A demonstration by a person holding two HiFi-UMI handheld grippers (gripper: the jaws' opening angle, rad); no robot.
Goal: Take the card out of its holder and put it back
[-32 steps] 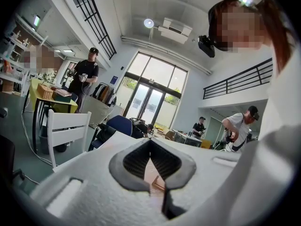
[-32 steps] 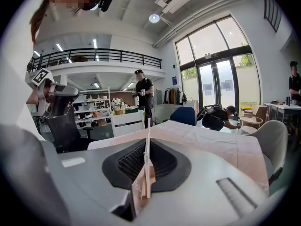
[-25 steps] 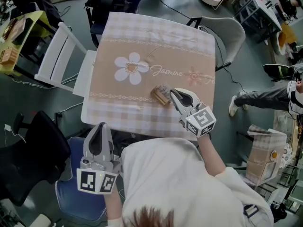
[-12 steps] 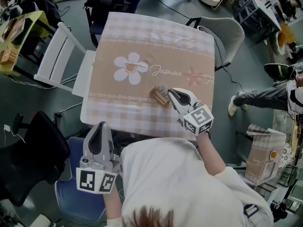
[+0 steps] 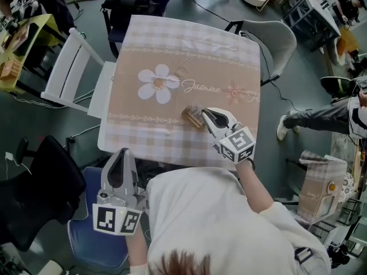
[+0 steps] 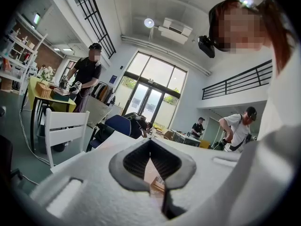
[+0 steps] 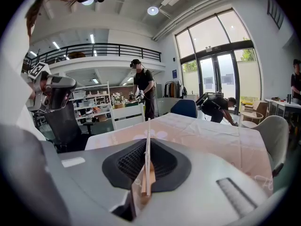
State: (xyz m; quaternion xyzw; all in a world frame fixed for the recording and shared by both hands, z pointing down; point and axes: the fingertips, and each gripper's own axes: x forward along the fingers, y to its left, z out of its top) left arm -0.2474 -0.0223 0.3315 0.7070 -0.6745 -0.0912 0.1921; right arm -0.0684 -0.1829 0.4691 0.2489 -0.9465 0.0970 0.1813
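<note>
In the head view, my right gripper [image 5: 207, 114] reaches over the near right part of the table [image 5: 172, 44] to the wooden holder [image 5: 192, 117], which sits on the cloth near the printed flower. My left gripper [image 5: 120, 153] hangs off the near edge, well apart from the holder, so nothing steadies that block. I judge that a slanted pull could lift the light holder with the card or tip it over. The white chair [image 5: 71, 67] on the left, the grey chair [image 5: 275, 39] at the far right and a person [image 5: 321, 119] off to the right are all outside my reach, and nothing on the cloth blocks it. In the left gripper view, my fingers meet tip to tip with nothing between them, and what looks like the holder shows small on the table beyond them. In the right gripper view, my fingers are clamped on the card [image 7: 148, 128], seen edge-on as a thin upright line. Its lower end runs down to the holder, though I cannot tell whether it sits fully in the slot. The grip is narrow, so a twist could bend the card or let it slip. Going back in, a small tilt would likely miss the slot.
</note>
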